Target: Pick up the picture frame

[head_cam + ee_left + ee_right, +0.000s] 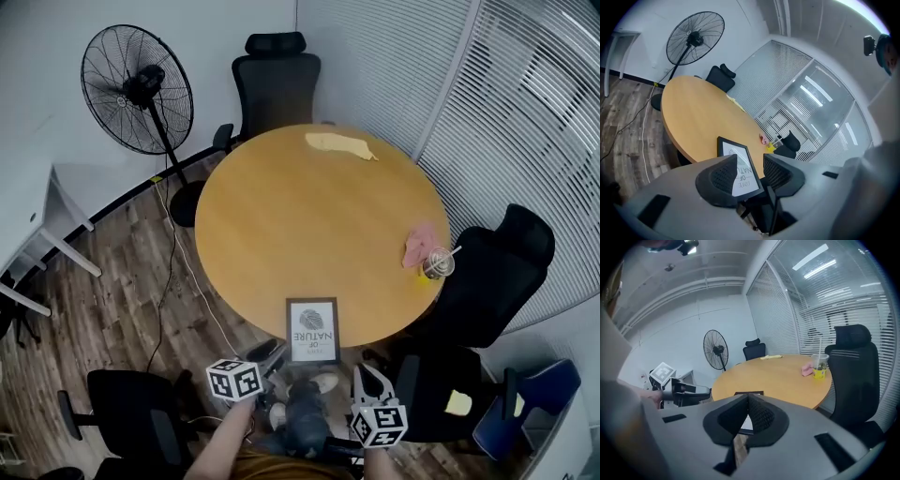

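Note:
The picture frame (312, 330) is black with white printed art and lies flat at the near edge of the round wooden table (281, 225). My left gripper (270, 354) hovers just off the table's edge by the frame's near left corner. Its jaws are open and empty. In the left gripper view the frame (733, 147) shows beyond the gap of the left gripper (750, 158). My right gripper (370, 380) hangs below the edge, right of the frame, with its tips together. In the right gripper view the frame (749, 393) peeks over the right gripper (748, 398).
A plastic cup with a straw (437, 263) and a pink cloth (418, 246) sit at the table's right edge, a yellowish cloth (339, 144) at the far side. Black office chairs (275, 75) (497, 262) (131, 412) ring the table. A standing fan (138, 89) is at far left.

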`<action>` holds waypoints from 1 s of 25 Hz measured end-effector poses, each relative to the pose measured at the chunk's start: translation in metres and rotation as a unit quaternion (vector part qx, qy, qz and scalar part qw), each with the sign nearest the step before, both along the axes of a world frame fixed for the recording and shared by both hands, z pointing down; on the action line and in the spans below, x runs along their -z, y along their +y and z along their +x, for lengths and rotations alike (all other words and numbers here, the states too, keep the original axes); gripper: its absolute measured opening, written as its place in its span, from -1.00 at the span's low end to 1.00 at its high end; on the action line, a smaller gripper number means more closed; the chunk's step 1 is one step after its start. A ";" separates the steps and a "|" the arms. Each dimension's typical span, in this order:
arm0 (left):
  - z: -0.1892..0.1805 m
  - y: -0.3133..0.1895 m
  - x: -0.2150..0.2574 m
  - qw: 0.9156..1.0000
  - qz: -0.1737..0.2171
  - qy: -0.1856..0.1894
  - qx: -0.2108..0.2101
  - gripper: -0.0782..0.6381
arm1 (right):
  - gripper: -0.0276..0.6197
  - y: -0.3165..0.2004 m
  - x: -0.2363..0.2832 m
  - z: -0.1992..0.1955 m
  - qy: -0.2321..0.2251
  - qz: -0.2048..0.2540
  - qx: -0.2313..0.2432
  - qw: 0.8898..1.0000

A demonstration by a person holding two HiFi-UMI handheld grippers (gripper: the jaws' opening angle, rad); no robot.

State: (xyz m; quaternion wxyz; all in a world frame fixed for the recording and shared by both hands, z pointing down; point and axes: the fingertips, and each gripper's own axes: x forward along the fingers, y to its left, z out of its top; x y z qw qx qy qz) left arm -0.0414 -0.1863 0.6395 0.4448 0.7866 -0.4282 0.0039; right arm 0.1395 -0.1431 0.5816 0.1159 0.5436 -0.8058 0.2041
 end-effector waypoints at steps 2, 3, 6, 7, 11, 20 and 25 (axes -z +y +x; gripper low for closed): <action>0.004 -0.005 -0.005 1.000 -0.005 0.000 -0.006 -0.26 | -0.88 -0.004 -0.009 0.002 0.000 -0.009 0.001 1.000; 0.005 -0.007 -0.009 1.000 -0.009 0.000 -0.007 -0.26 | -0.88 -0.006 -0.014 0.002 0.001 -0.014 0.003 1.000; 0.002 -0.008 -0.025 1.000 -0.030 -0.002 -0.004 -0.26 | -0.88 -0.014 -0.024 -0.003 0.006 -0.026 0.018 1.000; 0.001 -0.007 -0.030 0.999 -0.040 -0.003 -0.005 -0.26 | -0.88 -0.016 -0.026 -0.005 0.008 -0.029 0.023 0.999; 0.006 -0.002 -0.049 0.996 -0.085 0.015 -0.029 -0.23 | -0.88 -0.028 -0.036 -0.006 0.016 -0.044 0.039 0.998; 0.019 0.002 -0.093 0.986 -0.157 0.014 -0.058 -0.19 | -0.88 -0.045 -0.065 -0.006 0.024 -0.076 0.058 0.995; 0.033 0.005 -0.113 0.977 -0.196 0.035 -0.078 -0.13 | -0.88 -0.051 -0.074 -0.001 0.026 -0.093 0.059 0.994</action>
